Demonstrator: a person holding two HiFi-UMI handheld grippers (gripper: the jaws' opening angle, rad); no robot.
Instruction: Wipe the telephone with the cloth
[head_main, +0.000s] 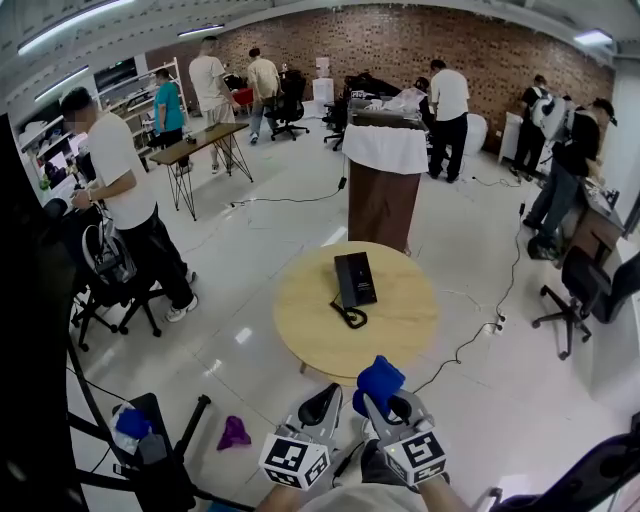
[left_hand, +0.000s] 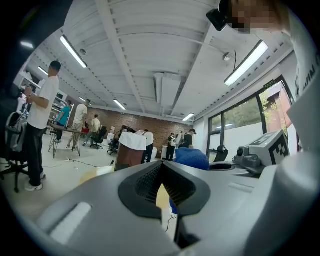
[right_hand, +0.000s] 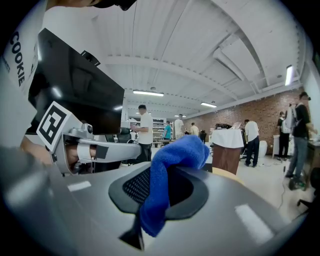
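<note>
A black telephone (head_main: 354, 278) lies on the round wooden table (head_main: 400, 330), and its coiled cord loops toward the table's near edge. Both grippers are held close to my body, short of the table. My right gripper (head_main: 382, 396) is shut on a blue cloth (head_main: 379, 381); in the right gripper view the blue cloth (right_hand: 167, 175) hangs bunched between the right gripper's (right_hand: 157, 187) jaws. My left gripper (head_main: 321, 404) is beside it on the left. In the left gripper view the left gripper (left_hand: 161, 182) is shut with nothing in it, and the cloth (left_hand: 191, 158) shows just right of it.
A purple rag (head_main: 234, 433) lies on the floor at lower left beside a black stand (head_main: 160, 455). Behind the table stands a brown lectern (head_main: 383, 195) draped in white. A cable (head_main: 480, 330) runs across the floor on the right near an office chair (head_main: 575, 290). A person (head_main: 130, 210) stands at left.
</note>
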